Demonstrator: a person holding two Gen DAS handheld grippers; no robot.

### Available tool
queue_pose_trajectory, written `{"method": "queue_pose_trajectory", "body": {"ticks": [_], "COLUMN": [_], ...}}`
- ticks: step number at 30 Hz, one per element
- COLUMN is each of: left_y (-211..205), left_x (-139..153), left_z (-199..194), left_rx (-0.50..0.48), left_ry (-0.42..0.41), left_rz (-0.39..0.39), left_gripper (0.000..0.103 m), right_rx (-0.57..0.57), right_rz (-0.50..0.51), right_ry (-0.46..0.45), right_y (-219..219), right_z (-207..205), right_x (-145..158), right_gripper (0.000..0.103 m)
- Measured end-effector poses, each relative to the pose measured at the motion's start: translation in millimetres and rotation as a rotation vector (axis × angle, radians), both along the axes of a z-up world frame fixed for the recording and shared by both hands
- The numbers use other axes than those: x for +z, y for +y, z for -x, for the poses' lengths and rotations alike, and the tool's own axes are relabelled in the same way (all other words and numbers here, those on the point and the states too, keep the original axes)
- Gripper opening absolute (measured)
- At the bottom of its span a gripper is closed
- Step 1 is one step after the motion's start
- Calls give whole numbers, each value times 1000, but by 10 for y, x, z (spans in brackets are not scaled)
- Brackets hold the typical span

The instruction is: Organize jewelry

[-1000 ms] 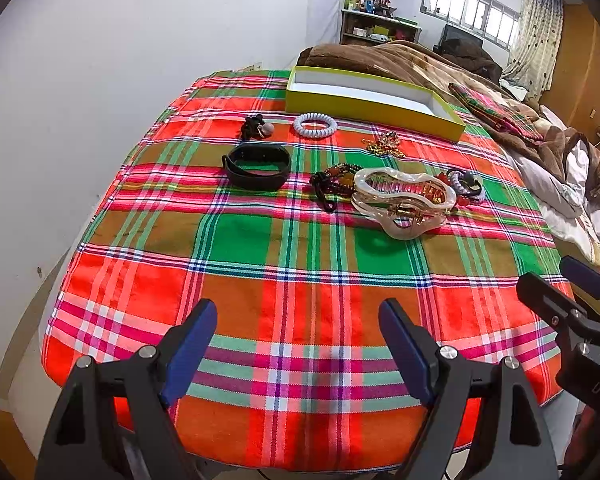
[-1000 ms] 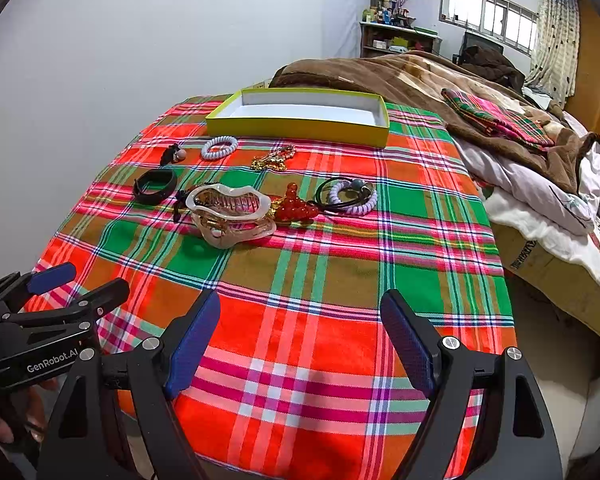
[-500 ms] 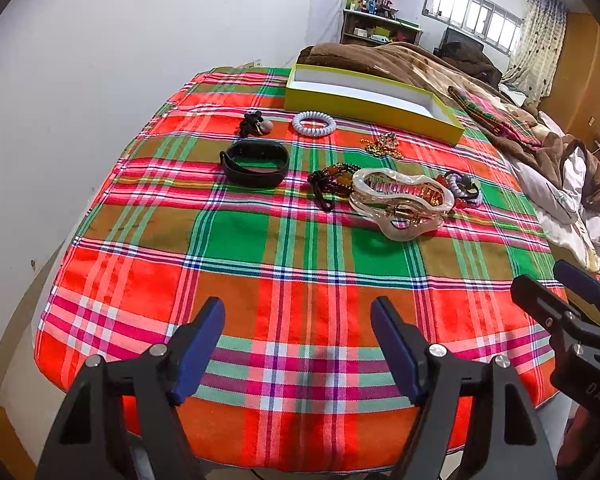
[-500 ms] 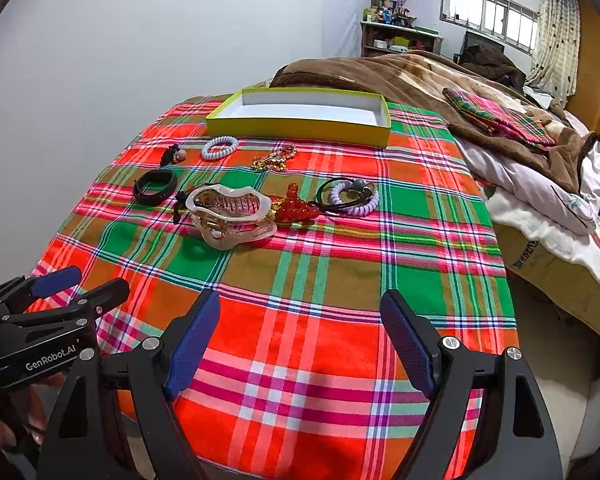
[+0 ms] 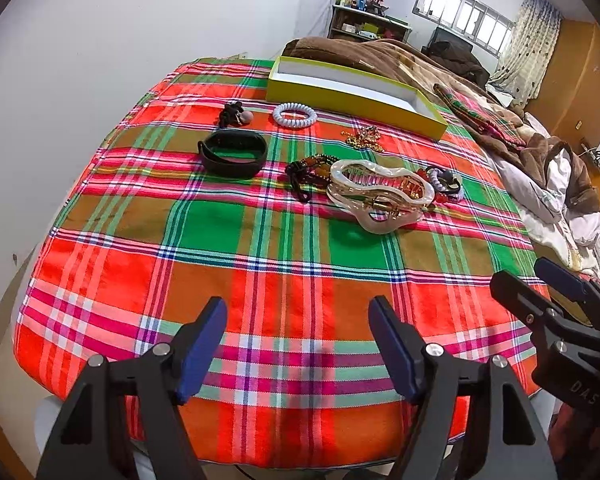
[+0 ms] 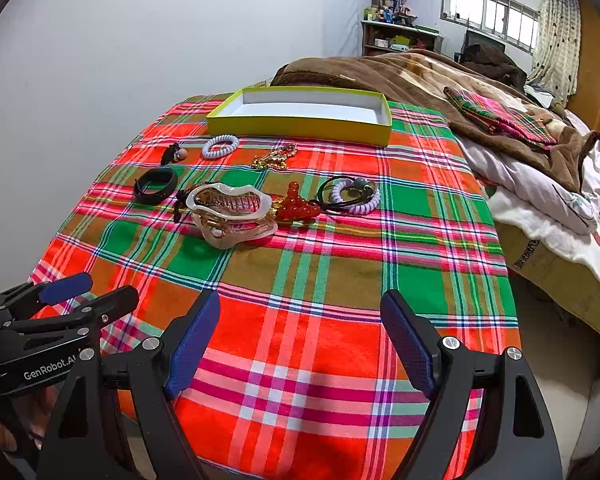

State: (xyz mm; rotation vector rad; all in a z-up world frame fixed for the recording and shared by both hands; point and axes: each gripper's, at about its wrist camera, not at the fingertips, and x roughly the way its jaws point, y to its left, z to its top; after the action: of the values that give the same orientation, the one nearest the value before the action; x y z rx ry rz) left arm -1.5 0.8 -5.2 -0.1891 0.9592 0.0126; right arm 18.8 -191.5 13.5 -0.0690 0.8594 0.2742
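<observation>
The surface (image 5: pixel 228 420) wears a bright plaid cloth, and everything to be sorted lies on its far half. Along the far edge sits the yellow box (image 5: pixel 352 98), shallow, white inside, with nothing in it; stiff card, probably, and light enough to skid if nudged.

Near the middle rests the pearly hair claw (image 5: pixel 380 196), the biggest piece: rigid, glossy plastic, likely slippery and brittle at the teeth, so a hold across its thick spine looks safest. Toward the left edge lies the black band (image 5: pixel 234 154), a rubbery loop that should flex and grip well when pinched through one wall. Just beyond it, close to the box, is the white coil tie (image 5: pixel 295 115), soft and springy; beside that the black tie with a bead (image 5: pixel 234 114). The dark bead bracelet (image 5: pixel 310 172) touches the claw's left end. On the claw's right side are the red bead cluster (image 6: pixel 298 206) and lilac coil with black cords (image 6: pixel 350 196), tangled together, so one may drag the other. The gold chain (image 5: pixel 362 138) lies between claw and box: limp, fine, best pinched at its bunched middle.

The left gripper (image 5: pixel 298 346) hangs over the near edge, fingers apart but easing inward with nothing between them. The right gripper (image 6: pixel 300 344) hovers alongside, fingers wide apart, empty.
</observation>
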Motion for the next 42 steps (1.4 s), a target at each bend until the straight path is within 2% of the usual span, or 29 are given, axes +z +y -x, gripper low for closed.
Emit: {"method": "queue_pose_trajectory", "body": {"ticks": [29, 42], "left_y": [37, 238], "left_x": [18, 38], "left_z": [-11, -306], "left_rx": [-1, 27], "left_ry": [-5, -29], "left_rz": [21, 29], "left_gripper": [73, 73], "right_rx": [7, 66], "right_rz": [1, -13], "right_ry": [7, -3], "right_y": [29, 75], "right_z": [-15, -311], "right_x": [-40, -75], "right_gripper": [82, 82]}}
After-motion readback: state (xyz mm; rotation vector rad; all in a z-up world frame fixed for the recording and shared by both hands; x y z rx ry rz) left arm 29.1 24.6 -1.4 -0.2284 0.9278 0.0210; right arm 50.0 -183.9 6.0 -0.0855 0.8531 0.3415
